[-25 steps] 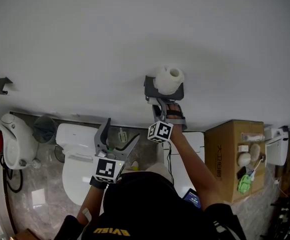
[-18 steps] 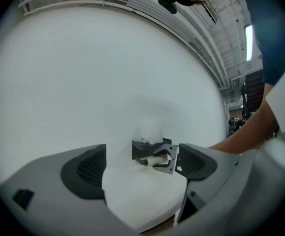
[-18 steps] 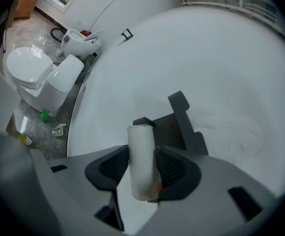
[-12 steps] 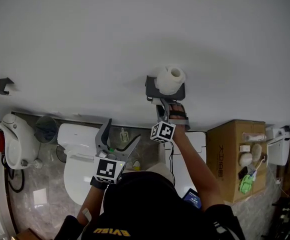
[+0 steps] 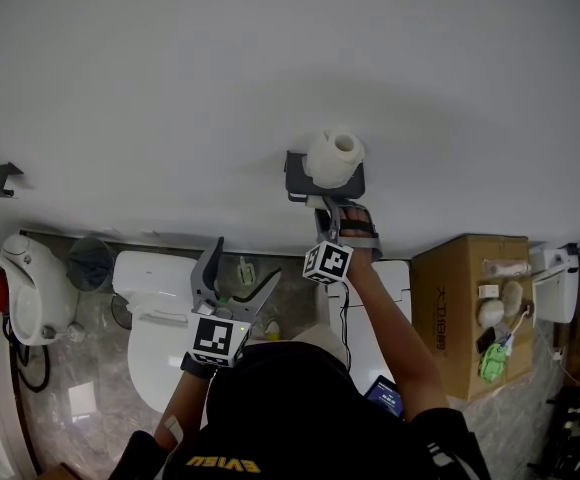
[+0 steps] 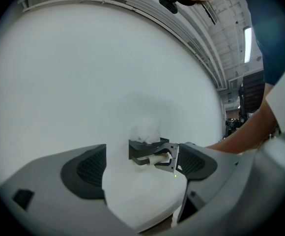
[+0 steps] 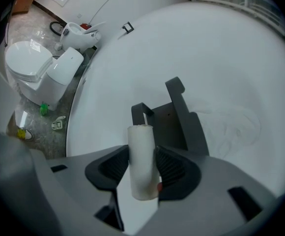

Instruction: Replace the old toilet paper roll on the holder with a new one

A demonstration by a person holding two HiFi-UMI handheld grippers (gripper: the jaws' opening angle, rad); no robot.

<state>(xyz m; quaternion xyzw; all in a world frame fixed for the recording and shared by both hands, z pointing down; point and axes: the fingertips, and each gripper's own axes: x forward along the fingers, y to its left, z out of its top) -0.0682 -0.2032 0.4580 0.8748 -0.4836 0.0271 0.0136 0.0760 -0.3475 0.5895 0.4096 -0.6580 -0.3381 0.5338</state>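
Head view: on the white wall, a grey holder with a full new roll sitting on its top shelf, core hole facing out. Directly below it, the right hand-held gripper, tips up against the holder's underside. Lower and to the left, the left hand-held gripper, spread wide and empty, well apart from the holder. Underneath, a toilet and a cardboard box, neither in the way.

Left gripper view: left hand-held gripper gaping on bare wall, nothing between the pads. Ahead, the holder, the new roll above it, and the old cardboard tube lying level just under the shelf, clamped from the right.

Right gripper view: right hand-held gripper closed on the old cardboard tube, long axis running straight out along the jaws, far end just short of the holder and its hooked arm; touching or clear, impossible to tell. Probably next: draw the tube away from the arm. Nearer the new roll on the right, but occupied; free on the left.
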